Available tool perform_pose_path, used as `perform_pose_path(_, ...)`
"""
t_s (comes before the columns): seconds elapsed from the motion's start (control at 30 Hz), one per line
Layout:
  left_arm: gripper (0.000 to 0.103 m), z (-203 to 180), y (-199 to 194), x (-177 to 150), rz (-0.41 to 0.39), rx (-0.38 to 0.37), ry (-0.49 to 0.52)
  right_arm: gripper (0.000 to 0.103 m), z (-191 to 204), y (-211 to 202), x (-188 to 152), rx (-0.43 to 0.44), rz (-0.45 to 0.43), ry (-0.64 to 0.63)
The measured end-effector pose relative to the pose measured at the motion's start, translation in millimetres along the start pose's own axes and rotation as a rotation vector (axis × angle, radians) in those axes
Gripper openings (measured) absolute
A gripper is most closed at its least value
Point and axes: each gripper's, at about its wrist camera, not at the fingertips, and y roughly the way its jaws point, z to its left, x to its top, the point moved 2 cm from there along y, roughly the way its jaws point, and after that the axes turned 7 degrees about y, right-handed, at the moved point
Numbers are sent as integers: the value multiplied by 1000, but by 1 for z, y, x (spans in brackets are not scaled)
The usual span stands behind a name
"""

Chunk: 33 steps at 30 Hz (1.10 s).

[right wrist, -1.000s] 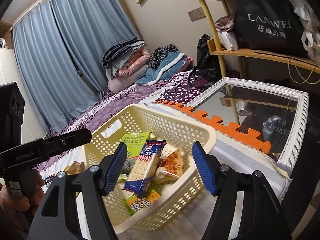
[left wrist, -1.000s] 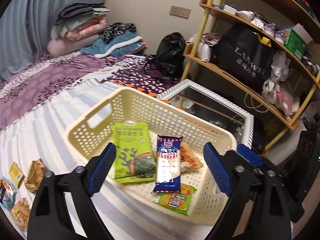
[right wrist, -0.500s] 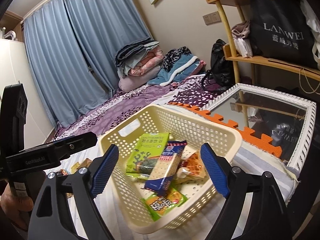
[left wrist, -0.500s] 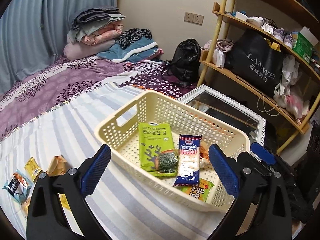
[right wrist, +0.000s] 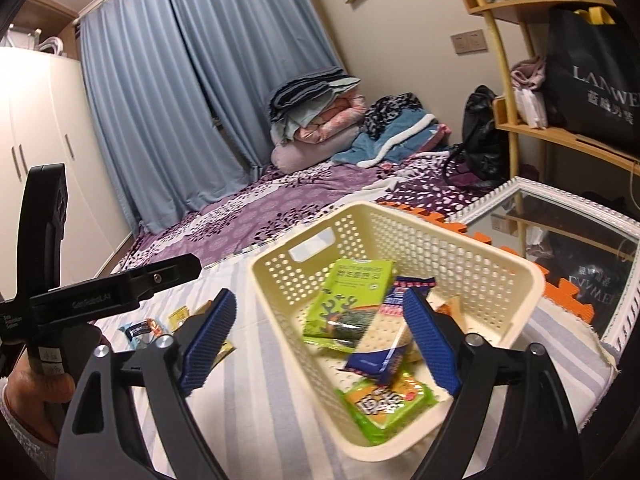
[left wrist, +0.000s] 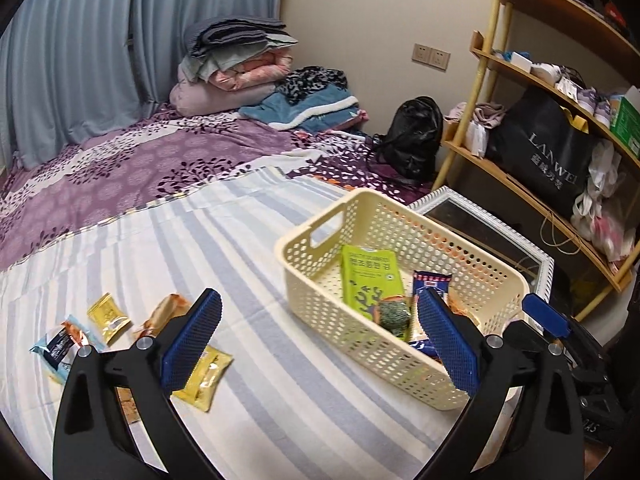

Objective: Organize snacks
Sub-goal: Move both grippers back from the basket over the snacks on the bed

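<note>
Both tools spread, empty: left tool (left wrist: 318,344), right tool (right wrist: 320,344). Basket (left wrist: 496,276) ahead-right. Advisable: lowering flat onto yellow packet (left wrist: 202,374) beside left pad.

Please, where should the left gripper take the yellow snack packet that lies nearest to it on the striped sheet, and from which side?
The yellow packet lies flat, partly hidden behind the open left gripper's finger. Probably best to come from above and pinch across its narrow width near the middle, since a flat packet offers no raised edge from the side.
</note>
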Motion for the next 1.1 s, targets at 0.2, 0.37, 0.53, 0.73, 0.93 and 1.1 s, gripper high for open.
perform_pose_path(0.2, 100, 30, -14, -8, -8, 43, -33, 88, 20, 5, -5, 32, 24, -31)
perform_pose_path(0.37, 100, 62, -28, -17, -15, 90, -77, 88, 37, 10, -11, 57, 48, -59)
perform_pose_path(0.53, 100, 96, -43, -25, -21, 145, -129, 88, 54, 18, -20, 81, 82, -88)
perform_pose_path(0.73, 100, 131, -62, -30, -40, 202, -181, 93, 72, 29, -32, 112, 138, -121)
perform_pose_path(0.93, 100, 168, -77, -38, -40, 258, -216, 96, 87, 40, -43, 129, 194, -146)
perform_pose_path(1.1, 100, 203, -83, -49, -25, 304, -263, 96, 93, 50, -49, 128, 233, -142)
